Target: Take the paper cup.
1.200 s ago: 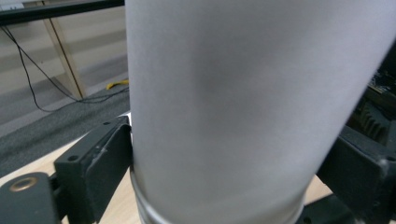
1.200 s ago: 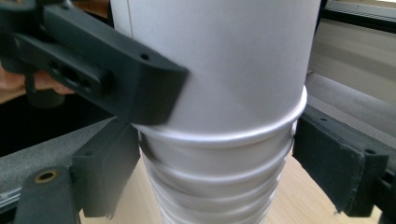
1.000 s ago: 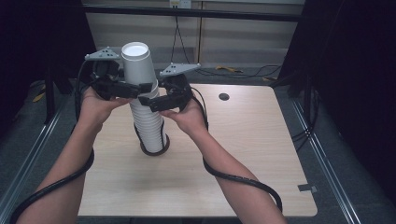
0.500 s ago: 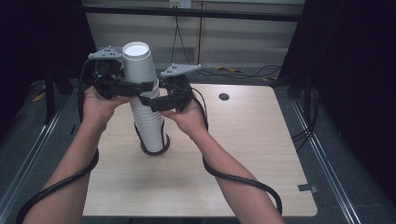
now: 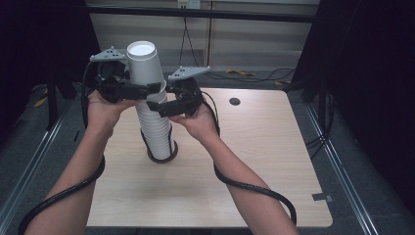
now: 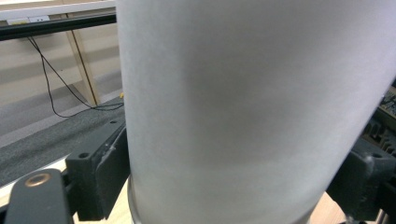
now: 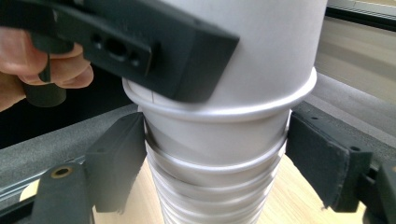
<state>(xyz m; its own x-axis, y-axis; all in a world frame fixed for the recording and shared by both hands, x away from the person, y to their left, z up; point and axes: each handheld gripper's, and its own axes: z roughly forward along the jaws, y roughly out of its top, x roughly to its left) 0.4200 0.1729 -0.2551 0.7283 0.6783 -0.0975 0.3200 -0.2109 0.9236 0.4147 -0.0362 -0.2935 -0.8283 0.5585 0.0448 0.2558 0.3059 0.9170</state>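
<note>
left gripper (image 5: 147, 89): jaws have just been closing, now clamped on the top cup (image 5: 143, 62), one pad on each side of its wall; in the left gripper view the cup wall (image 6: 252, 107) sits right between the black pads (image 6: 100, 175), touching both
top cup, from left gripper: straight ahead between its jaws, mouth up, seated on the rest of the pile
cup stack (image 5: 155, 128): upright white column, leaning a little toward the far left, base on a dark ring (image 5: 162, 157) on the table (image 5: 254, 161); long axis runs near vertical, crosswise to both grippers, which reach in level
right gripper (image 5: 154, 105): just below the left gripper on the same column; jaws have just been closing, with the stack between them; in the right gripper view the left pad (image 7: 119, 161) touches the cup rims, the right pad (image 7: 322, 158) looks to stand just off them; not a full clamp yet, I judge
stack, from right gripper: dead ahead between its jaws, under the rolled rim of the top cup (image 7: 219, 109)
nearer hand: left one has the top cup, right one has the pile below
key relation: grips stacked one above the other along the column axis, so the split should go along that axis, top cup up, pile held down
risk: a tilted pull could drag a second cup along or tip the leaning stack
</note>
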